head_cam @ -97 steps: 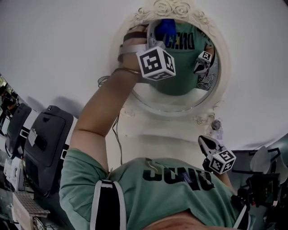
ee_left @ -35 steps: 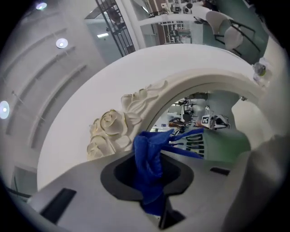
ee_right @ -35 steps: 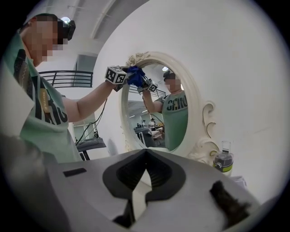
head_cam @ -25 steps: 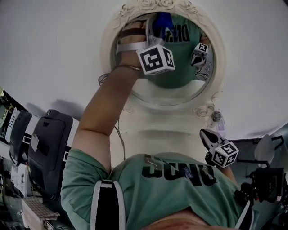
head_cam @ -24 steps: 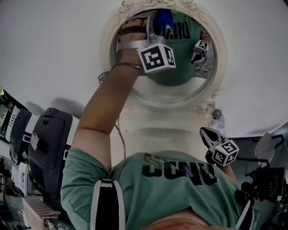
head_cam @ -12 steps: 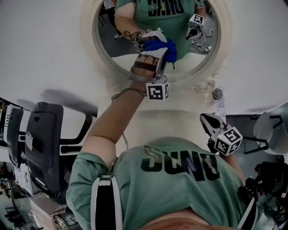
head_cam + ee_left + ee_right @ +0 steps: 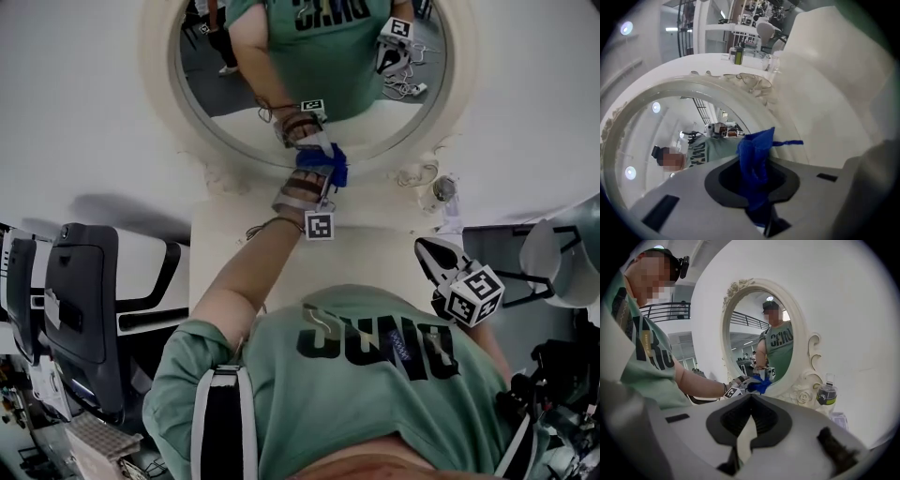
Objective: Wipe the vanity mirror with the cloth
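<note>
Right gripper [image 7: 429, 255] sits closed and empty below the vanity mirror [image 7: 234, 103], left gripper [image 7: 319, 176] is clamped on the blue cloth [image 7: 330, 165] at the mirror's bottom rim; best press it flat on the glass and sweep in overlapping strokes.

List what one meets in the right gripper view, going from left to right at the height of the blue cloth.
Green T-shirt → person's forearm → marker cube → blue cloth → carved rose on the mirror frame → small jar with a green band.
</note>
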A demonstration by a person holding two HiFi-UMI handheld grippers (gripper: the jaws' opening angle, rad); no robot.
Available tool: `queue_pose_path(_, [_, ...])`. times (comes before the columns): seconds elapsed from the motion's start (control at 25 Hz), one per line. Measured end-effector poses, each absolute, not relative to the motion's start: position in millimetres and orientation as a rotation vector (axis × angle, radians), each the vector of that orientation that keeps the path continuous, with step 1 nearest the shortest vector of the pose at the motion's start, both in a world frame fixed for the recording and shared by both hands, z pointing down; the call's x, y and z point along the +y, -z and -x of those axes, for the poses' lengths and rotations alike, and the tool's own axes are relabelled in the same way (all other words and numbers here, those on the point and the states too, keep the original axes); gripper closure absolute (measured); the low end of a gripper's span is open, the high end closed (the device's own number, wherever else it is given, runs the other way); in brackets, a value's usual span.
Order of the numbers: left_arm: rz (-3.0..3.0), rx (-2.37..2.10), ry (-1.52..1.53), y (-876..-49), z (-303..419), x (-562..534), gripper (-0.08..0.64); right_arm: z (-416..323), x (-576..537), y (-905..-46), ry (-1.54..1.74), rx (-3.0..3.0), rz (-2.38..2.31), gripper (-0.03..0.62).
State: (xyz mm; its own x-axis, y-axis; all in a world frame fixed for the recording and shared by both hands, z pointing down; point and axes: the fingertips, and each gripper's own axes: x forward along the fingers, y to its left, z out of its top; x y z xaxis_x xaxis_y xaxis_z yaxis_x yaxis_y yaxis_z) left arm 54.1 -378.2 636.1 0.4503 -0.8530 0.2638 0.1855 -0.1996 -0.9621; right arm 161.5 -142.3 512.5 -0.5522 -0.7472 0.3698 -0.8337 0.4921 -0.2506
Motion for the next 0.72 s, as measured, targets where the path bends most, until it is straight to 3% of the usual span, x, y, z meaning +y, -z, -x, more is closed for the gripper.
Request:
queue_pose_path(0.44, [1.870,0.698,1.140,-602.4,-50.2,-369.3,0.483,-159.7,-140.2,-495.5,-0.525,-2.562,-1.390,0.584])
queue_pose_path(0.72, [1.792,1.020,0.587,-306.1,-45.2,-361.8,0.482,-166.6,-136.4,-490.6,-0.532,-2.603,-1.414,0.584])
